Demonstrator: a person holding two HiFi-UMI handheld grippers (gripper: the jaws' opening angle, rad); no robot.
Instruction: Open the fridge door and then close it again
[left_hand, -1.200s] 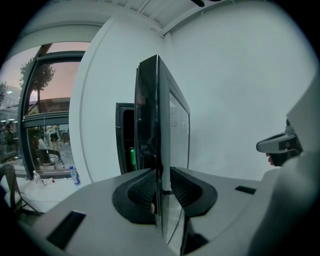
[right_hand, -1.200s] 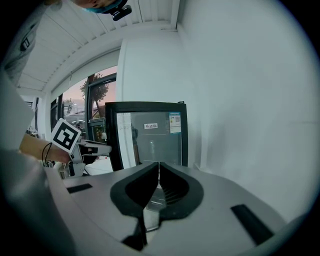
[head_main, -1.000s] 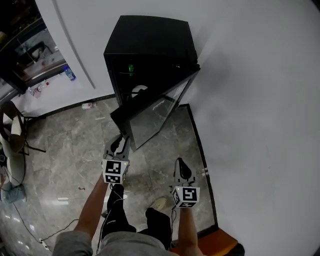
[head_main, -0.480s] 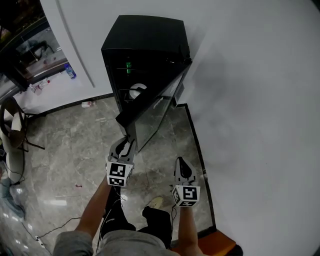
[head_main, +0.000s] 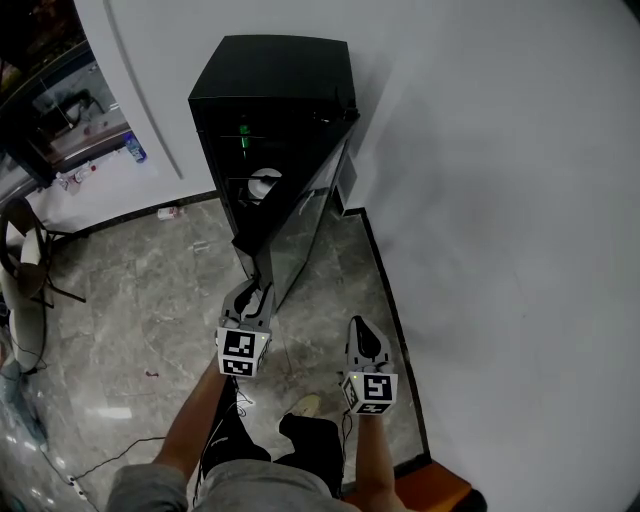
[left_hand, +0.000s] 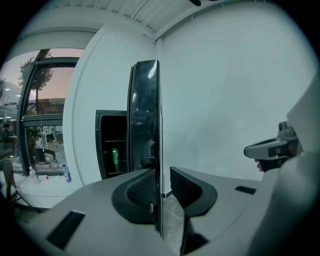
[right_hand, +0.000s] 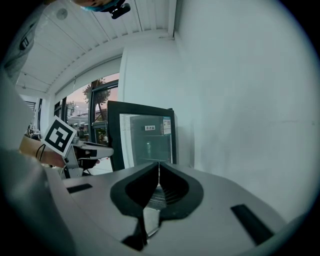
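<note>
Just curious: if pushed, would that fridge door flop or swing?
Likely swings as one stiff panel: the door is framed glass. Probably fairly heavy for its size. With the left claw straddling its edge, it shouldn't slip away.

You stood on a grey marbled floor (head_main: 150, 290) with a dark border strip (head_main: 385, 290) along the wall. The black fridge (head_main: 270, 90) stood on it directly ahead of the left gripper (head_main: 252, 292) fingers. A small pale item (head_main: 172, 212) lay well left of them, and a cable (head_main: 120, 455) lay behind.

Black fridge (head_main: 275, 80), door (head_main: 300, 220) open, seemingly glass-fronted
</note>
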